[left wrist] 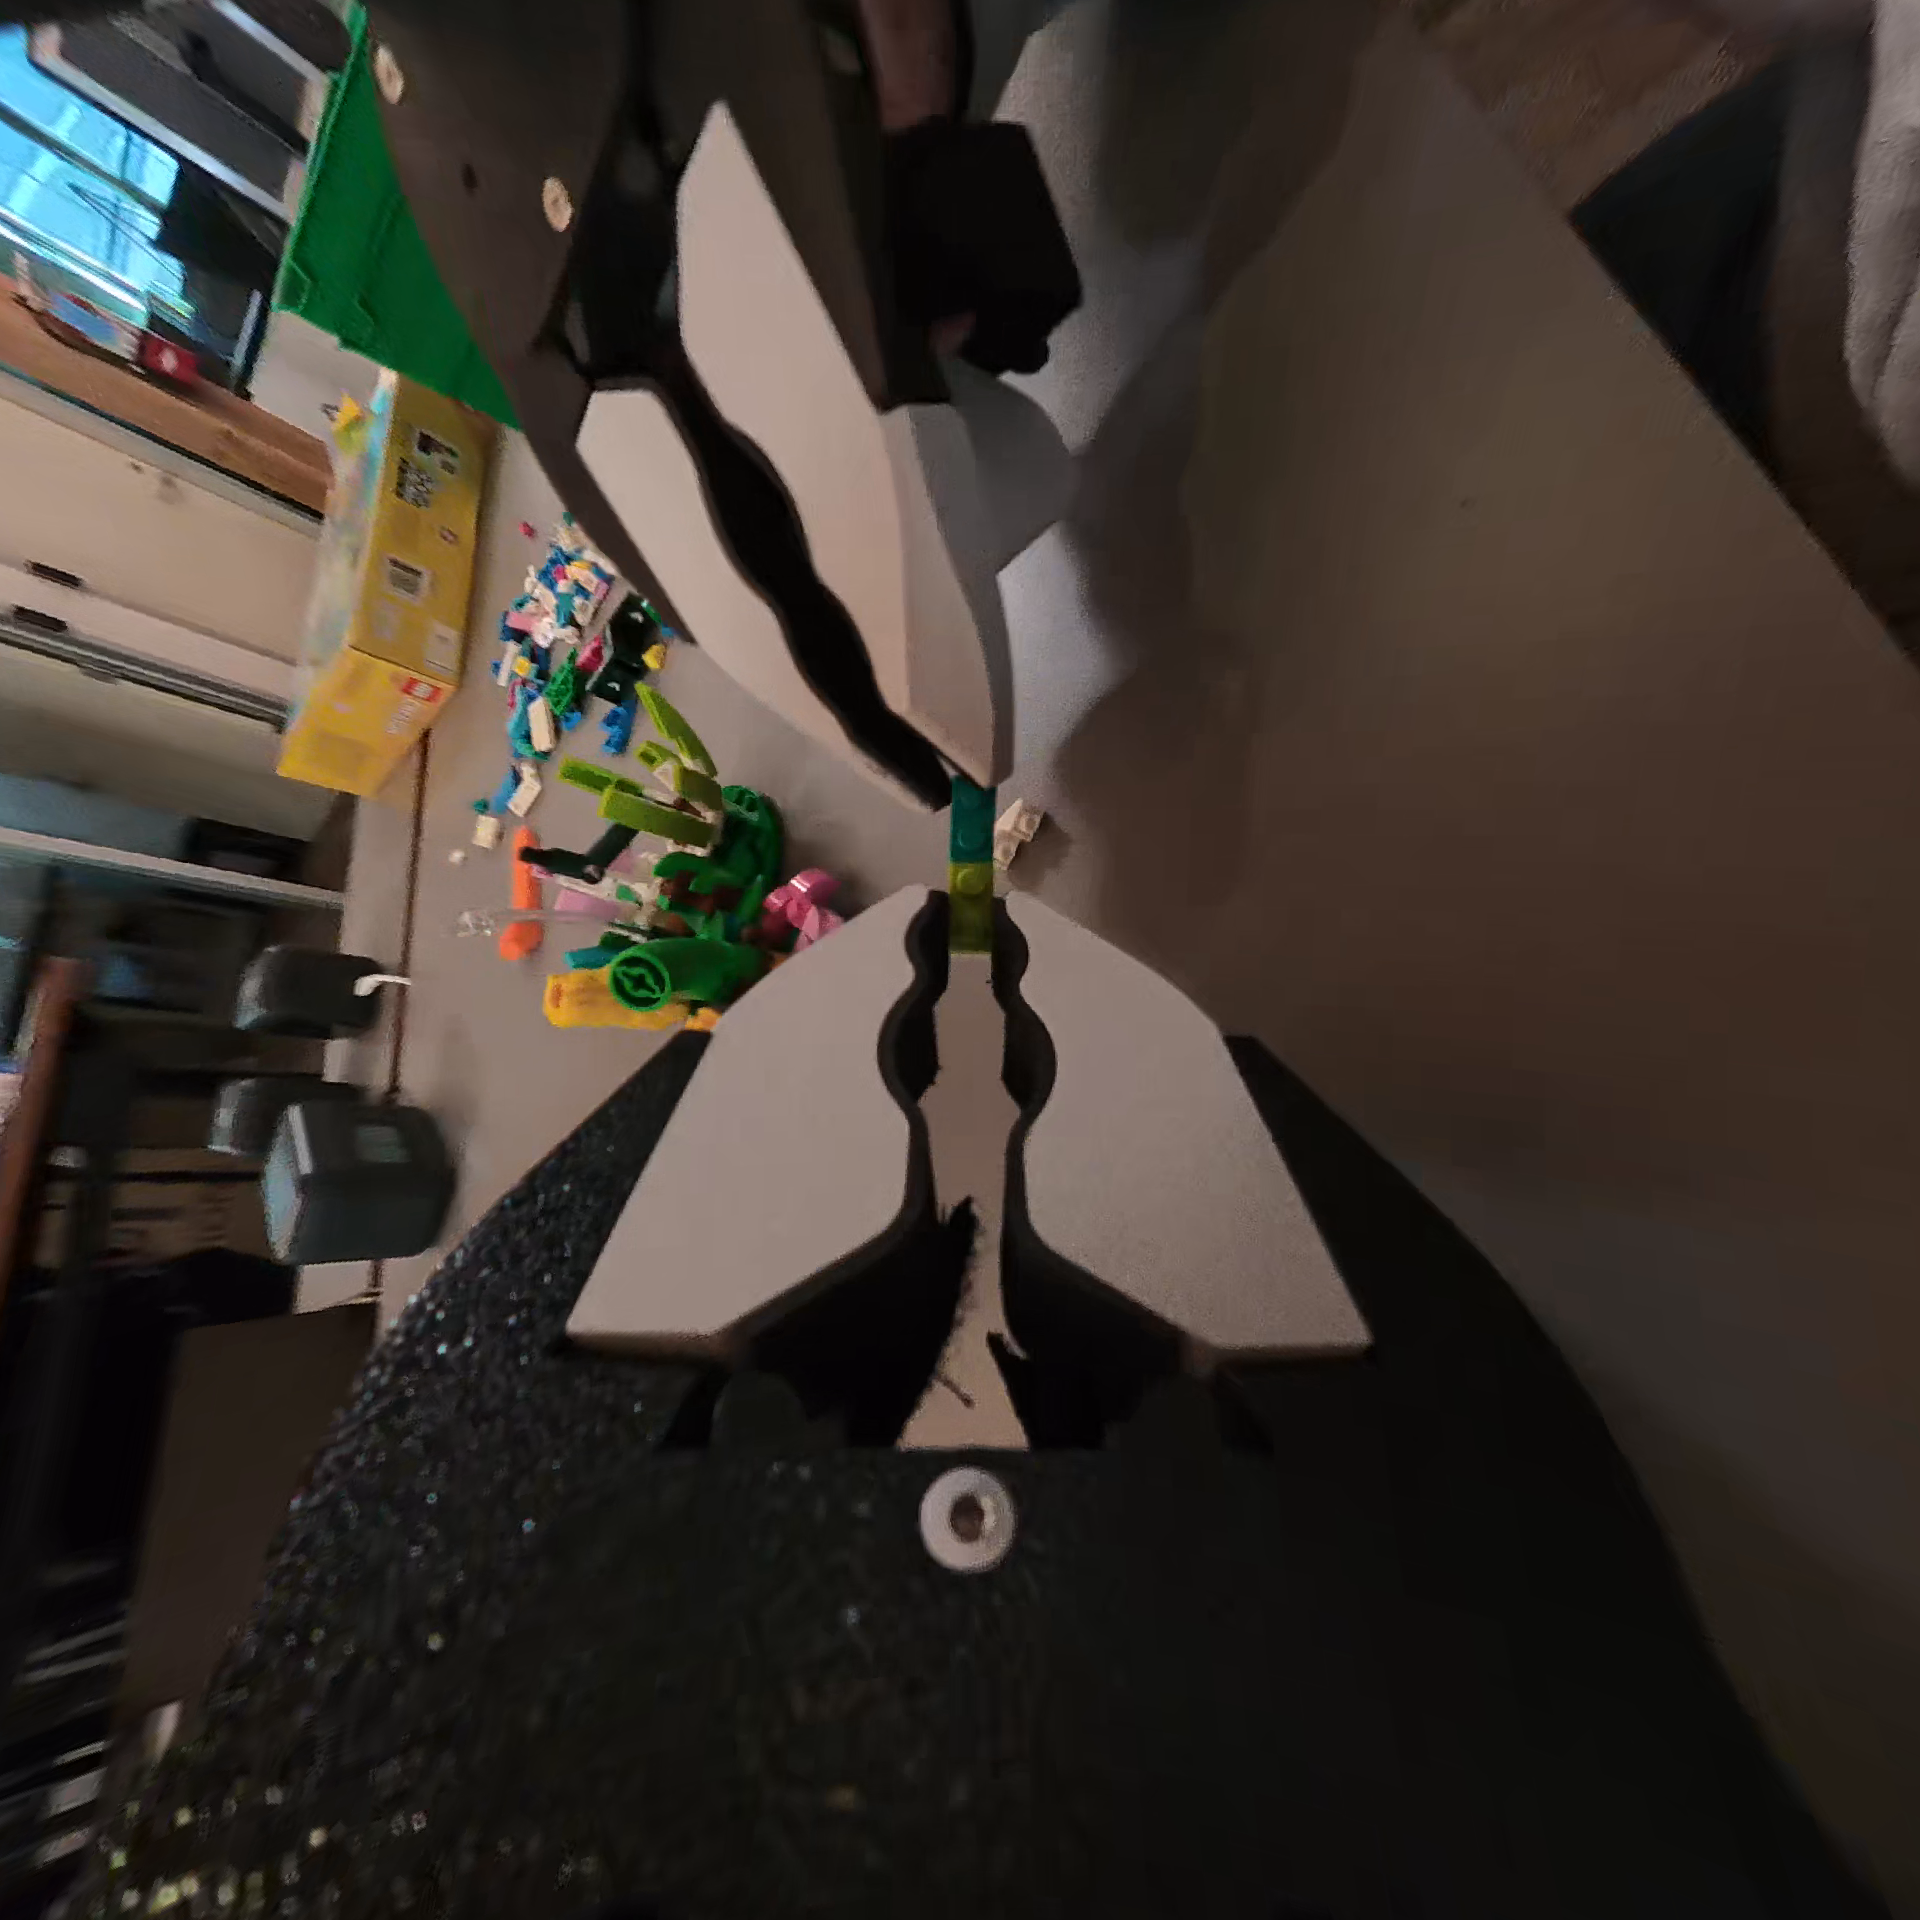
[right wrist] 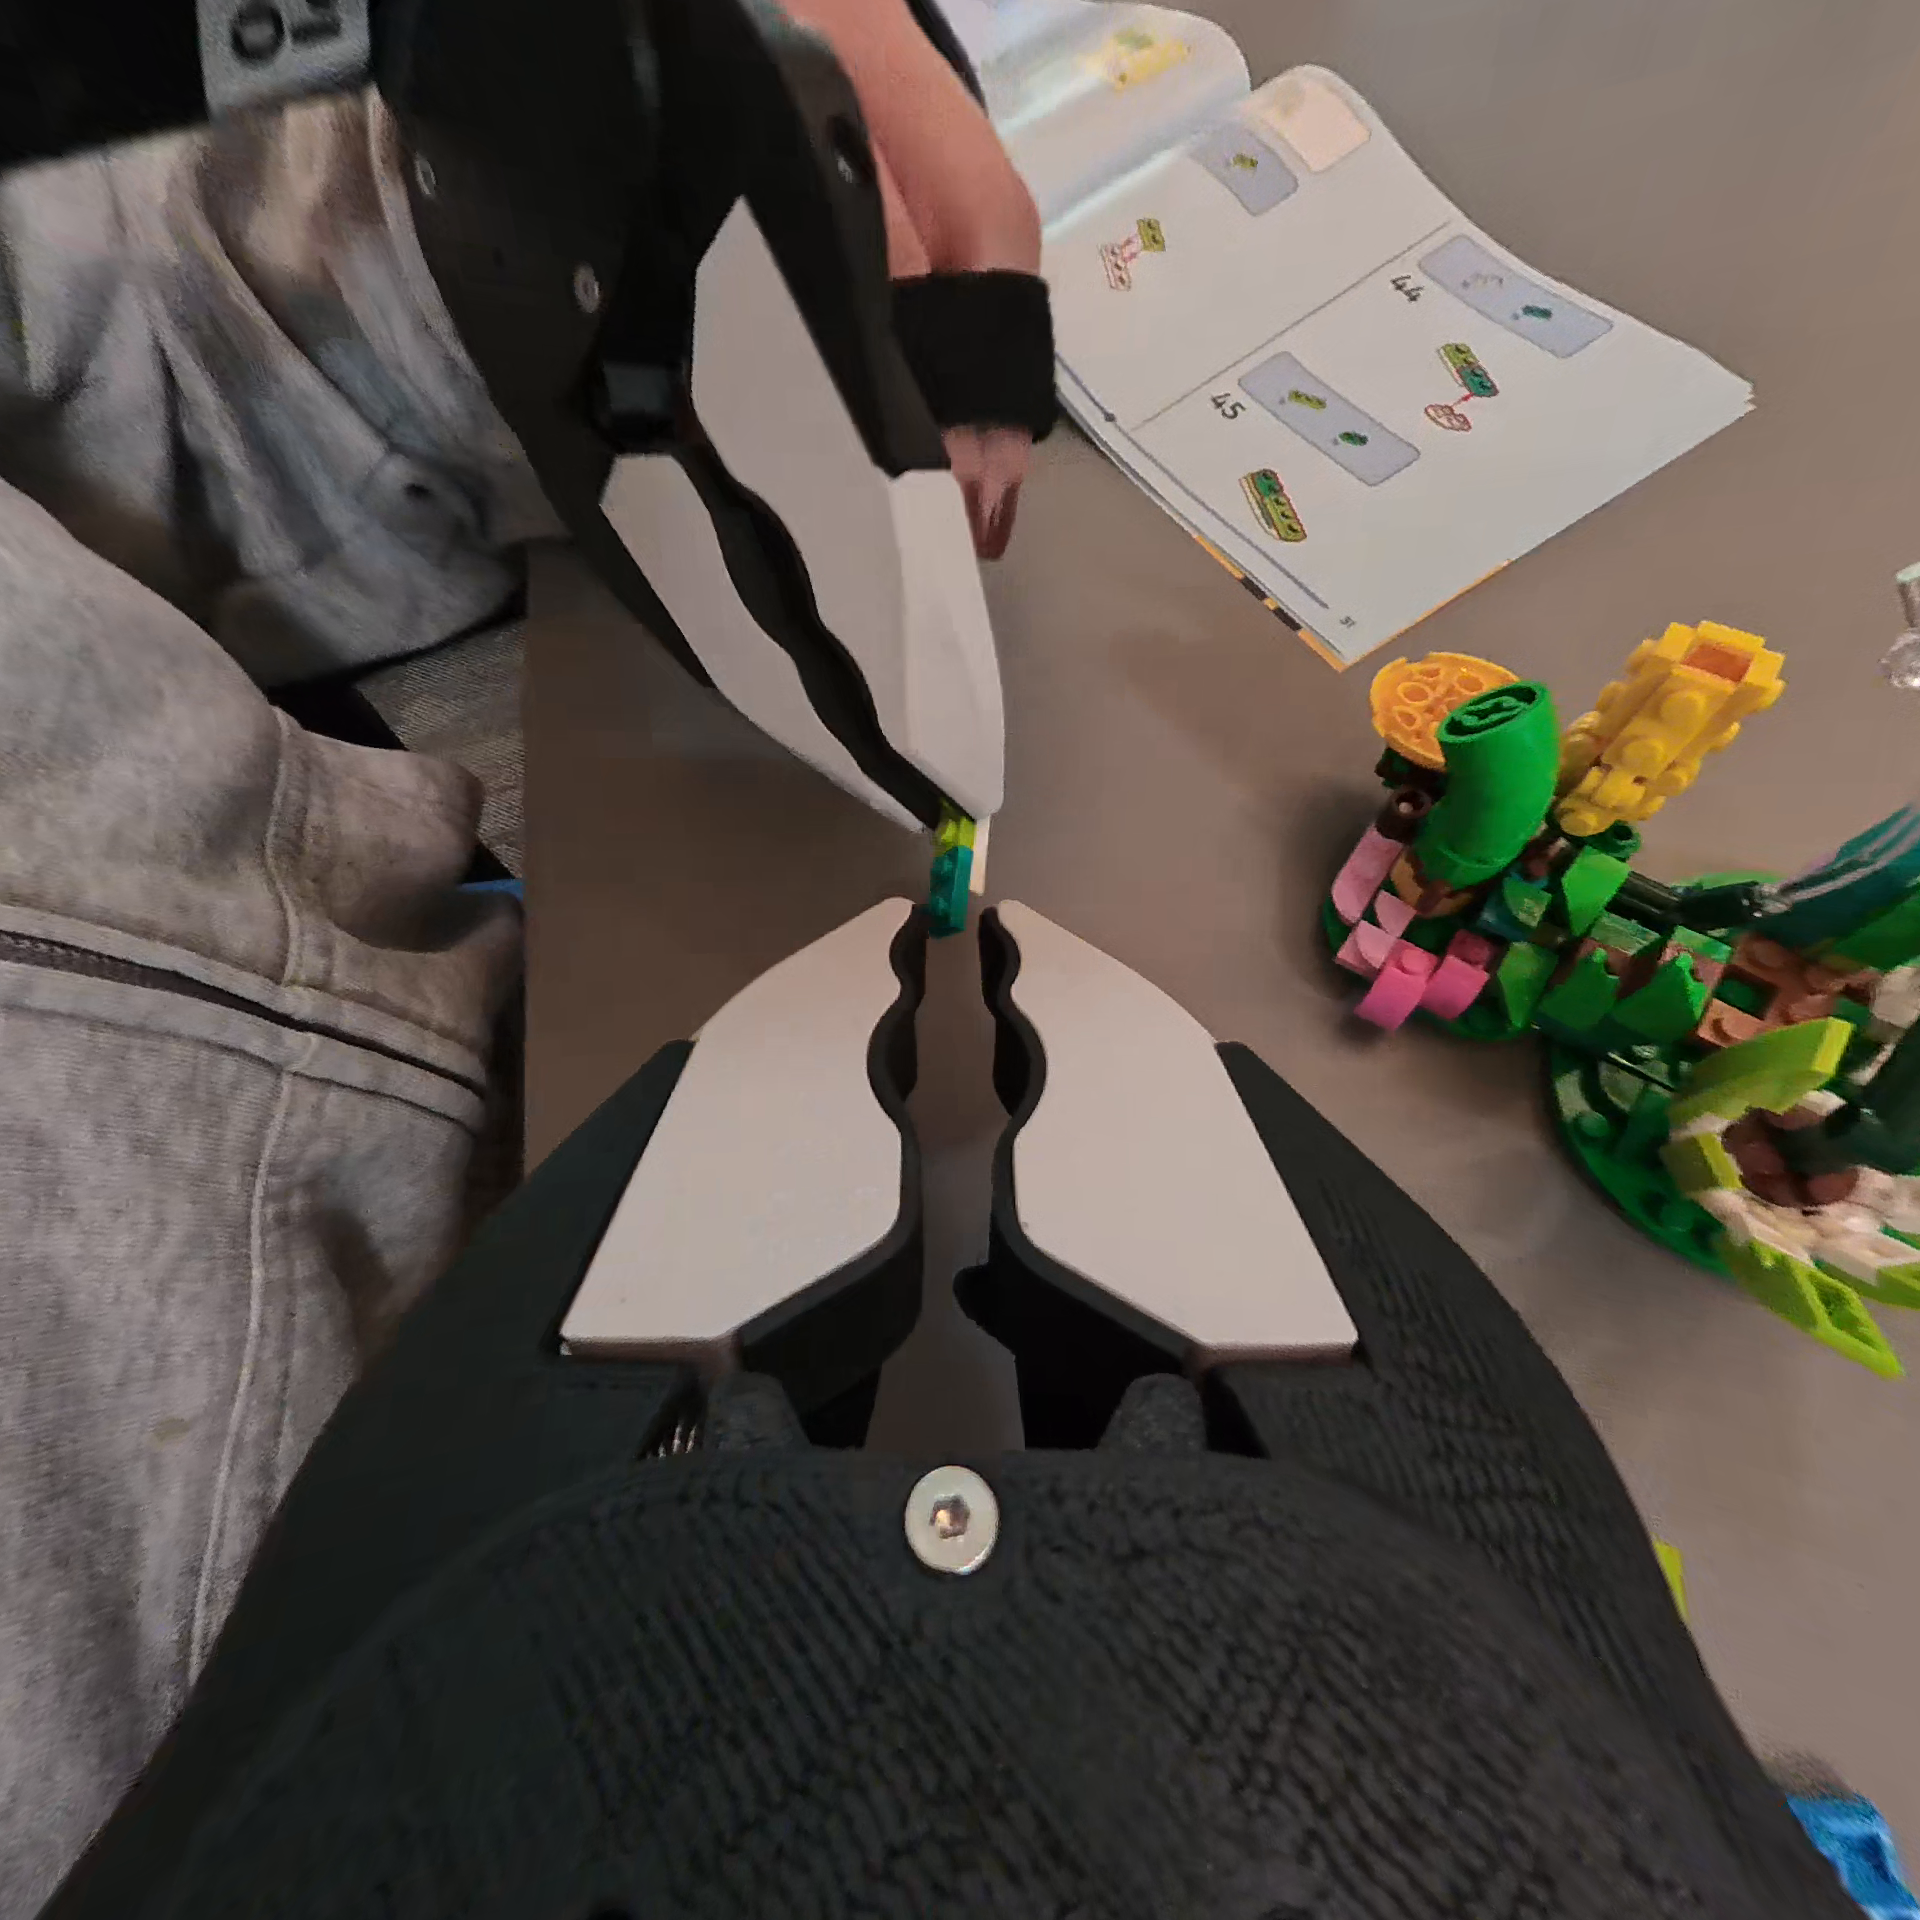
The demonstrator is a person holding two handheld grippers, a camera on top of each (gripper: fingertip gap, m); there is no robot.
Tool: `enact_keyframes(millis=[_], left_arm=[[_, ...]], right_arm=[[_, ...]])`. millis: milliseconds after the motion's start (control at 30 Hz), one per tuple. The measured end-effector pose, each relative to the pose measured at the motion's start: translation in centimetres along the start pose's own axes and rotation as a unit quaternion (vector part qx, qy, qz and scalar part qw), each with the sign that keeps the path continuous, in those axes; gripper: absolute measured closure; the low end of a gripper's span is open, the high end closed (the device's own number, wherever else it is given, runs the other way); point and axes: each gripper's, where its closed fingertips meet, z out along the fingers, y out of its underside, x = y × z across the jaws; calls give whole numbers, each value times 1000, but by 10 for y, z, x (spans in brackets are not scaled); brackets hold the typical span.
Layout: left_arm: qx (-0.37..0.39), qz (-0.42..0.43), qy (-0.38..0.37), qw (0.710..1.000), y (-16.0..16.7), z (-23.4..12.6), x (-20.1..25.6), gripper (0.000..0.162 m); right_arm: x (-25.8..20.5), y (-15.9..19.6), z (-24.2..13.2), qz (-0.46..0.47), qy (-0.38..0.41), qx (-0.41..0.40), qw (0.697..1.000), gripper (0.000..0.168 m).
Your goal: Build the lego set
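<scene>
A small strip of a lime plate [left wrist: 971, 914] joined to a teal plate [left wrist: 972, 816] hangs above the grey table between both grippers. My left gripper [left wrist: 971, 920] is shut on the lime end. My right gripper [left wrist: 966, 790] comes in from the top of the left wrist view and is shut on the teal end. In the right wrist view my right gripper [right wrist: 948, 916] has the teal end [right wrist: 943, 896] at its tips, and the left gripper [right wrist: 956, 816] holds the lime end [right wrist: 954, 828] from above. A small white piece [left wrist: 1016, 831] sits just behind the strip.
The built plant-and-flower model [right wrist: 1558, 914] stands to the right, also in the left wrist view [left wrist: 686, 894]. An open instruction booklet [right wrist: 1351, 364] lies beyond it. Loose bricks [left wrist: 561, 644], a yellow box [left wrist: 395, 592] and a green bin [left wrist: 364, 208] lie farther off. A person's grey clothing [right wrist: 208, 935] is at the table edge.
</scene>
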Motion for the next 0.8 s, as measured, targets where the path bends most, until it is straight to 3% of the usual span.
enact_keyframes(millis=[167,367,467,533,600,800], left_arm=[[-2,27,-22,999,-6,-1,2,155],[1,3,-25,1000,-5,-2,2,154],[-10,-81,7,997,1,0,9,151],[-19,-140,40,989,6,0,16,133],[-18,-190,78,979,6,-1,23,129],[-21,-259,156,953,3,1,36,143]], right_arm=[[-6,-3,0,14,-20,5,1000,158],[-8,3,6,-20,1,-16,1000,163],[-8,7,11,-65,30,-30,997,163],[-7,13,15,-116,57,-48,990,163],[-8,18,20,-176,81,-70,979,163],[-10,26,24,-284,108,-104,947,163]])
